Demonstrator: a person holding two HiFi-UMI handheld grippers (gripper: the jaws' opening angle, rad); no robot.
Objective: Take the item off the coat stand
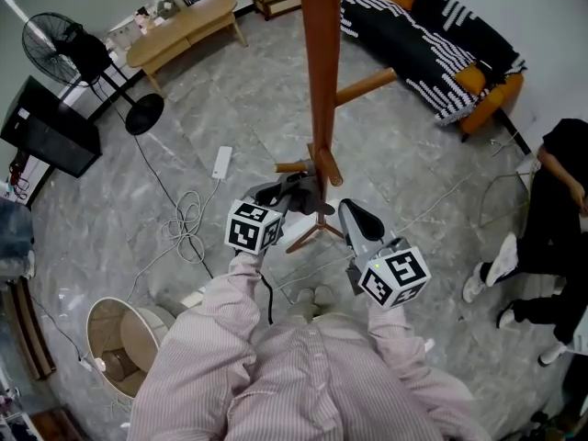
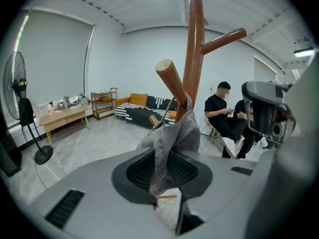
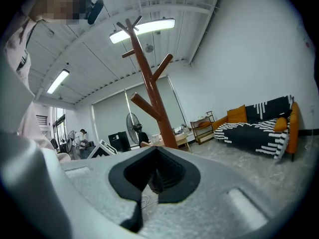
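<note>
A brown wooden coat stand [image 1: 322,81] rises straight in front of me. A grey cloth item [image 1: 299,189] hangs on one of its low pegs [image 2: 172,81], close to the trunk [image 2: 193,59]. My left gripper [image 1: 285,196] reaches up to it, and in the left gripper view its pads [image 2: 142,171] press on the hanging grey fabric [image 2: 172,136]. My right gripper [image 1: 351,211] hangs just right of the stand's lower trunk, jaws together with nothing in them [image 3: 155,176]. The stand [image 3: 152,98] shows beyond it.
The stand's feet [image 1: 312,235] spread on the grey marble floor, with cables [image 1: 188,223] and a power strip [image 1: 222,162] to the left. A standing fan [image 1: 69,49], a wooden bench [image 1: 184,26], a striped sofa [image 1: 432,44], a round basket [image 1: 119,343] and a seated person [image 1: 551,209] ring the area.
</note>
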